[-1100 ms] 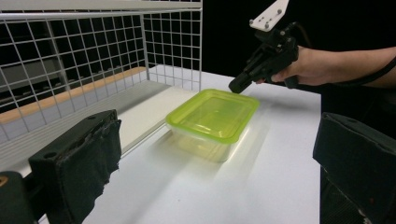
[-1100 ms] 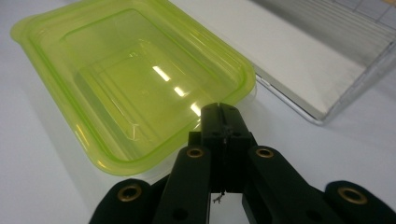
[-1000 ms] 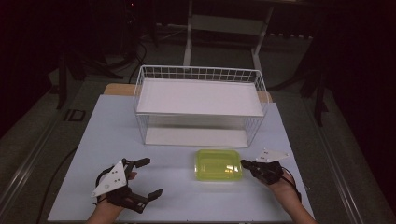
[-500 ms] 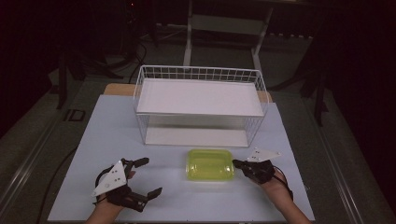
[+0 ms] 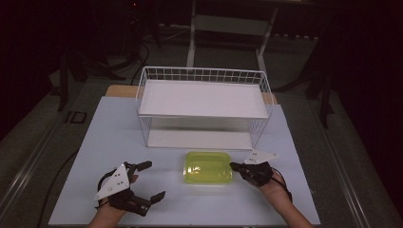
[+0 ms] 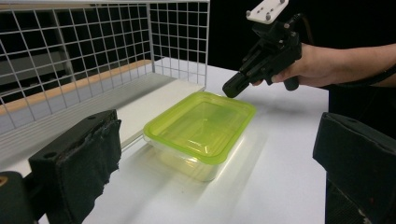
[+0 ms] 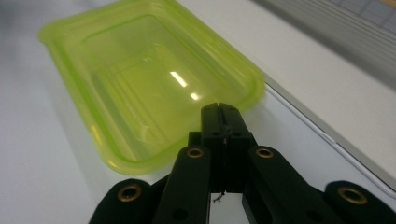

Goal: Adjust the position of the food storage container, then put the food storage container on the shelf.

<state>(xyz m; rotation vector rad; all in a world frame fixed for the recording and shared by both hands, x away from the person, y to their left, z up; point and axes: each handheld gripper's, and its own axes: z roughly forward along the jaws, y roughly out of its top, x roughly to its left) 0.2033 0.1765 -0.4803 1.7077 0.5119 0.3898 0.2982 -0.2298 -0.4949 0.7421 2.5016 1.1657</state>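
- White table (image 5: 95, 142): the work surface; everything below is located against the wire basket.
- Wire basket (image 5: 204, 78): white mesh walls, a white shelf board inside and a second board beneath it; stands at the far middle of the table.
- Green container (image 5: 208, 167): translucent, rectangular, lid on; sits flat on the table just in front of the basket's front edge, slightly right of the basket's centre. In the left gripper view (image 6: 201, 128) it lies just beside the lower board.
- Left gripper (image 5: 147, 180): in front of the basket's left corner, well apart from the container; jaws spread wide, nothing between them.
- Right gripper (image 5: 234, 166): in front of the basket's right end; jaws pressed together, nothing clamped. The closed tip (image 7: 219, 109) meets the container's right rim; from the left gripper view (image 6: 231, 88) it sits right at the lid's edge.
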